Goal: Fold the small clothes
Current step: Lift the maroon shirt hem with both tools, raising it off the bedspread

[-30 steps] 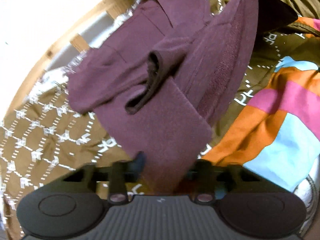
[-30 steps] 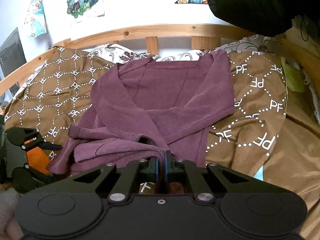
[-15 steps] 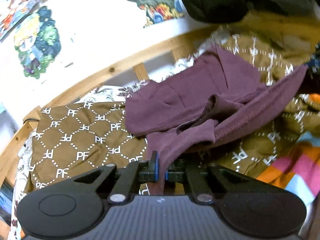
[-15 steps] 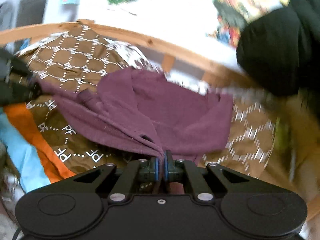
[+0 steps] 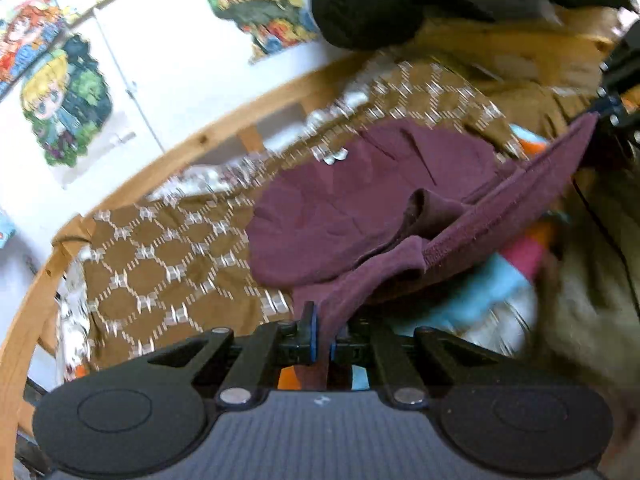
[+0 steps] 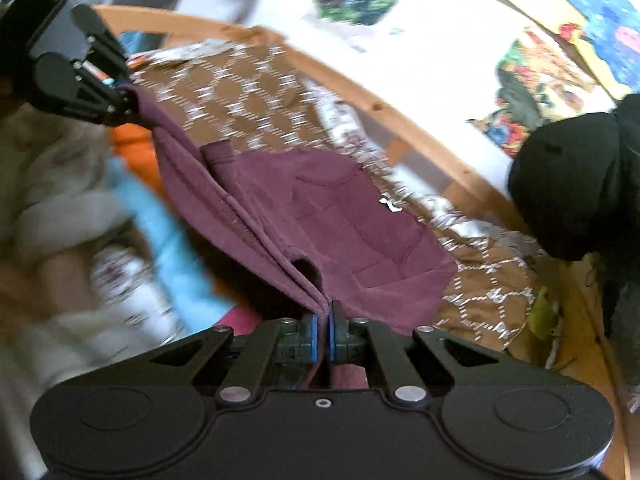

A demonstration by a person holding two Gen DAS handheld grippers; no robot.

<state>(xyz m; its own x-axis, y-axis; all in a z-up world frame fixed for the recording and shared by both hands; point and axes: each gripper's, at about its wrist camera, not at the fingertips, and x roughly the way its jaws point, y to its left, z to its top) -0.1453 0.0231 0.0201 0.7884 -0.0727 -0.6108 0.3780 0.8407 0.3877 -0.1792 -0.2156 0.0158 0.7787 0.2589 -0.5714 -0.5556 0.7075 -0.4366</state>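
Observation:
A maroon long-sleeved top [image 5: 352, 208] lies on a brown patterned blanket [image 5: 160, 256], its near hem lifted and stretched taut. My left gripper [image 5: 322, 340] is shut on one corner of the hem. My right gripper [image 6: 323, 338] is shut on the other corner; it also shows in the left wrist view [image 5: 608, 108] at the far right. In the right wrist view the top [image 6: 340, 216] runs from my jaws up to the left gripper [image 6: 120, 106] at upper left. A sleeve cuff [image 5: 420, 216] sticks up near the hem.
A curved wooden bed rail [image 5: 168, 168] borders the blanket, with a white wall and posters behind. A black garment [image 6: 572, 184] hangs at the right. A colourful orange, blue and pink cloth [image 5: 516, 264] and pale bedding [image 6: 52, 200] lie under the raised hem.
Both grippers have lifted and pulled apart, stretching the hem taut between them. Both views are blurred by motion and have swung towards the wall.

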